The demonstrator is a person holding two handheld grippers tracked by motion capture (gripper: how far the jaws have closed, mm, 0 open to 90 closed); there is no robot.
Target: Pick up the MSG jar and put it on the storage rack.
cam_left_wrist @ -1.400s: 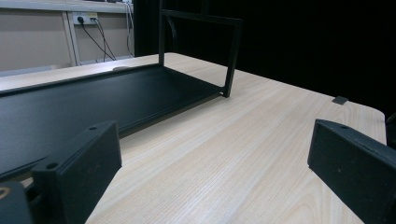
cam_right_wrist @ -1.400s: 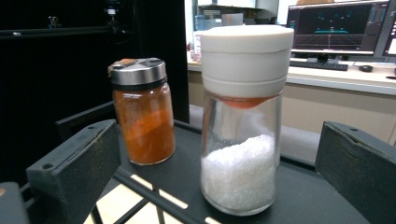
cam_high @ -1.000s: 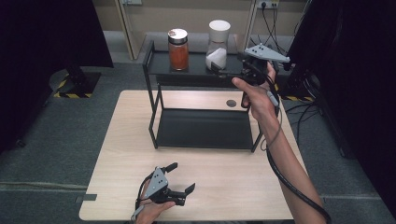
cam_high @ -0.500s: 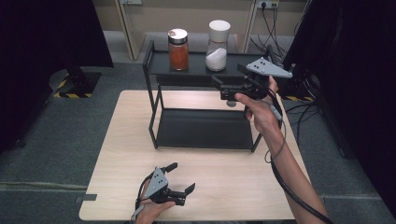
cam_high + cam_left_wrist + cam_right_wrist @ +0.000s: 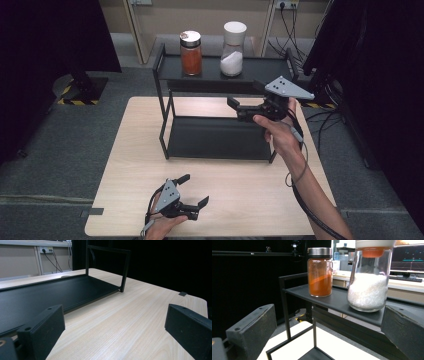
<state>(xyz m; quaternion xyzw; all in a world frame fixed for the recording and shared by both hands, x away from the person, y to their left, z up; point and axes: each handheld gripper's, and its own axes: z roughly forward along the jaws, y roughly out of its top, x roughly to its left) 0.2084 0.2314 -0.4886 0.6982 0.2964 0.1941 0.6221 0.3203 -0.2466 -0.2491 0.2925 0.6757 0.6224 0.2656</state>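
A black two-tier rack (image 5: 265, 67) stands at the back of the wooden table (image 5: 140, 150). Its top shelf carries a jar of orange powder (image 5: 190, 52) with a metal lid and, to its right, a white-lidded jar of white granules (image 5: 233, 48). My right gripper (image 5: 244, 95) hangs open and empty in front of the rack's right half, below the top shelf and apart from both jars. In the right gripper view the orange jar (image 5: 320, 272) and white jar (image 5: 369, 277) stand upright beyond the jaws. My left gripper (image 5: 194, 190) rests open and empty near the table's front edge.
The rack's lower shelf (image 5: 215, 137) is bare; the left gripper view has it (image 5: 50, 292) just beyond the jaws. A small dark tab (image 5: 92, 211) sits at the table's front left corner. Cables (image 5: 295, 20) trail on the floor behind and to the right.
My right gripper has drawn away from the white jar on the top shelf, moving down and toward the near side, still open. The left gripper has stayed put.
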